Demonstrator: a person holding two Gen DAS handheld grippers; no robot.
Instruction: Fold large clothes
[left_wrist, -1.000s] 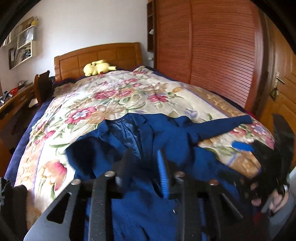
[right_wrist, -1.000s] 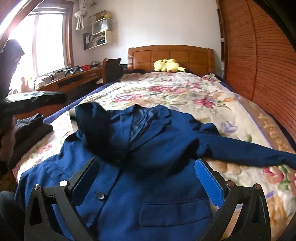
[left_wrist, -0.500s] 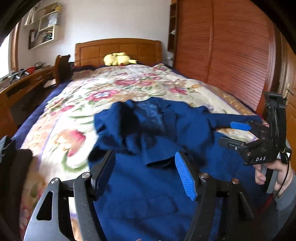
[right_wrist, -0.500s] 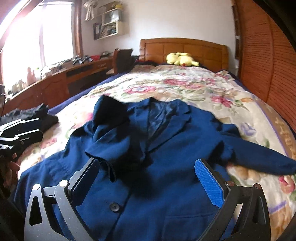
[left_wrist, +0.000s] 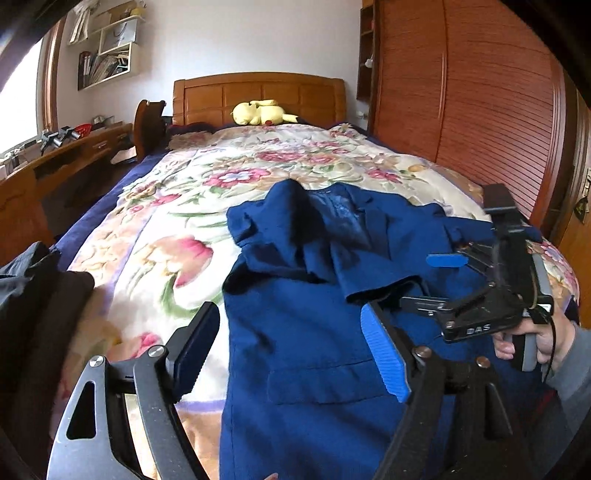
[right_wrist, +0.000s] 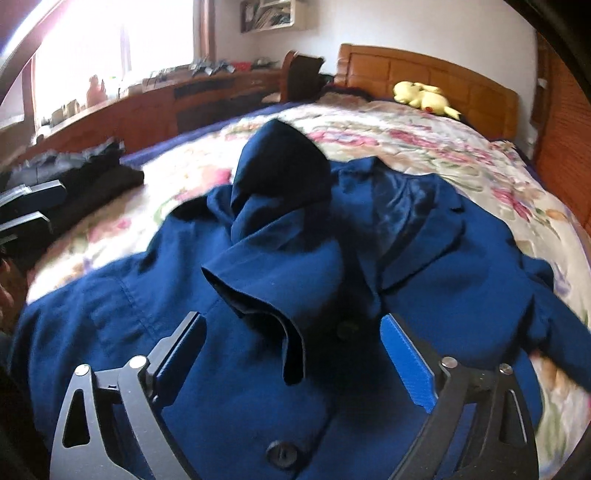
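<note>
Two grippers work over one navy blue jacket (right_wrist: 280, 280), which lies front-up on the floral bedspread (left_wrist: 207, 192) near the foot of the bed, collar toward the headboard (left_wrist: 258, 92). One sleeve (right_wrist: 273, 236) is folded across the chest, its cuff lying near the front buttons; the other sleeve (right_wrist: 554, 317) trails off to the side over the bedspread.

Left gripper (left_wrist: 291, 354): jaws opening, no cloth pressed between the pads; it hangs over the jacket's side edge near the hem. Right gripper (right_wrist: 295, 362): jaws wide but closing, with the folded sleeve's cuff lying between them, not yet pinched.

Risks from this state:
- The folded sleeve is bunched and loosely placed. A tug on the cuff can drag it off the chest and undo the fold.
- A shallow pinch can catch only the sleeve layer, or the front panel as well, and skew the next fold.
- The trailing sleeve can slide further toward the bed edge if the body is shifted.

Containers: none hold task items. A wall shelf (left_wrist: 107, 59) carries papers or books; the contents are too small to identify. A yellow plush toy (left_wrist: 258, 112) lies at the headboard.
</note>
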